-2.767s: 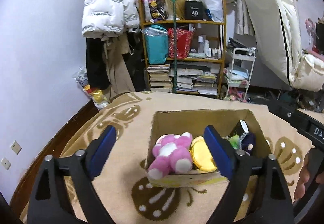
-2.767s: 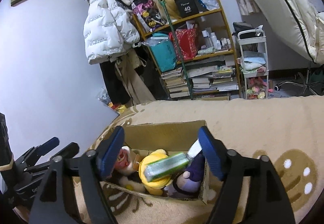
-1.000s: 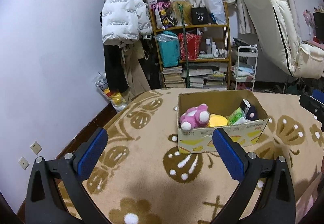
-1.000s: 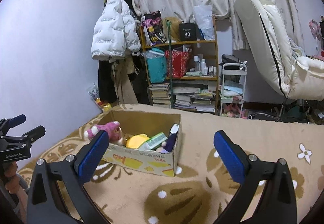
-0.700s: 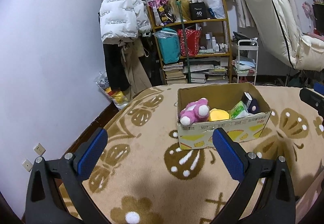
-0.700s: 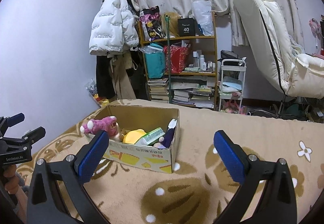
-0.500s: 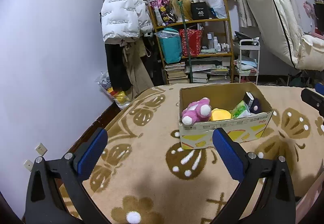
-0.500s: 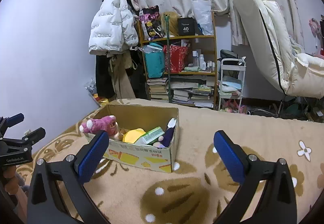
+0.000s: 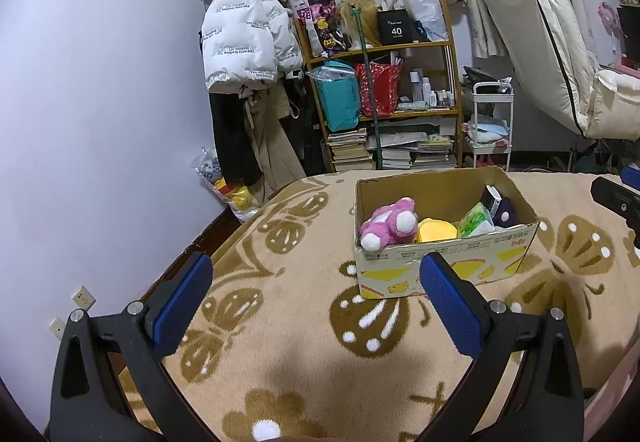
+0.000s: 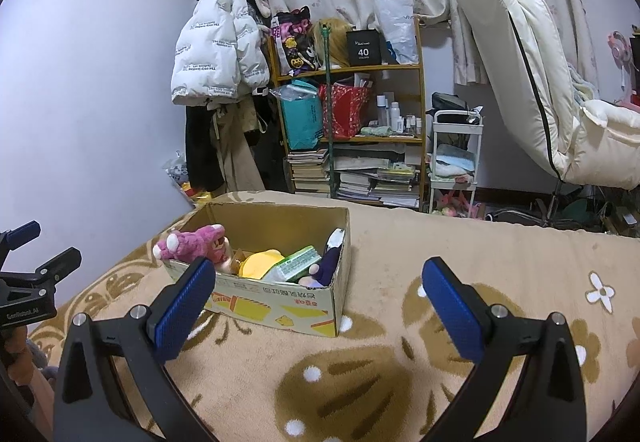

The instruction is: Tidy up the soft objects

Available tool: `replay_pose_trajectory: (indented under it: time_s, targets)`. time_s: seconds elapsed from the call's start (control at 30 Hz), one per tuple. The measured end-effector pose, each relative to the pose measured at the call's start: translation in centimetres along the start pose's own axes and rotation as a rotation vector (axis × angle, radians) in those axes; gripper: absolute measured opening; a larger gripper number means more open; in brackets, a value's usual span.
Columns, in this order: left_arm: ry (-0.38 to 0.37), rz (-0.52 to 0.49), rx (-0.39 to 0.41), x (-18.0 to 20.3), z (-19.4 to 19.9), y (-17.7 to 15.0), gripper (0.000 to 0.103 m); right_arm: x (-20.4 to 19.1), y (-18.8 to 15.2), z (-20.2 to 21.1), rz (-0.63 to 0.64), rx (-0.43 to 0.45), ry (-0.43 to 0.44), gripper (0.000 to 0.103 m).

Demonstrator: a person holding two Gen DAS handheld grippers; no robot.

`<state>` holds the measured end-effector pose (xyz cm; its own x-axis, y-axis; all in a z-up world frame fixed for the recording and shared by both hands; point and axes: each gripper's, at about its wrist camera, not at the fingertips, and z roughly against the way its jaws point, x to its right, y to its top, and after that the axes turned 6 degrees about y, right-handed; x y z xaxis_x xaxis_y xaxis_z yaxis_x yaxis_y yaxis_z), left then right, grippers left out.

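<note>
An open cardboard box [image 9: 444, 270] [image 10: 276, 302] stands on the beige patterned blanket [image 9: 288, 282]. Inside lie a pink plush toy [image 9: 390, 224] [image 10: 192, 242], a yellow soft object [image 9: 436, 231] [image 10: 262, 262], a green pack [image 9: 474, 220] [image 10: 298, 262] and a dark purple plush [image 9: 506, 210] [image 10: 328, 262]. My left gripper [image 9: 316, 296] hangs open and empty, well back from the box. My right gripper [image 10: 318, 296] is also open and empty, to the right of the box. The left gripper's body shows at the left edge of the right wrist view.
A wooden shelf [image 9: 384, 98] with books, bags and bottles stands against the far wall, beside a hanging white puffer jacket [image 9: 244, 38]. A white trolley [image 9: 490, 126] and a leaning cream mattress [image 9: 548, 54] are at the right. The blanket drops off at the left by the wall.
Both grippers have pulled back and up from the box, which now looks smaller and farther away. The objects in the box have not moved.
</note>
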<state>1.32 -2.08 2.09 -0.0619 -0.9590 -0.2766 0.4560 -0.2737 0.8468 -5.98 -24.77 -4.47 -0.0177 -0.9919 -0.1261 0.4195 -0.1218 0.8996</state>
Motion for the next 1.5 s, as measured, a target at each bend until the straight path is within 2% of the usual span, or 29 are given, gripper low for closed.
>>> replay_pose_trajectory:
  time_s: [1.5]
  targets:
    - [-0.023,0.012,0.016,0.16,0.89,-0.11,0.102,0.72,0.3,-0.12,-0.001,-0.006,-0.006,0.103]
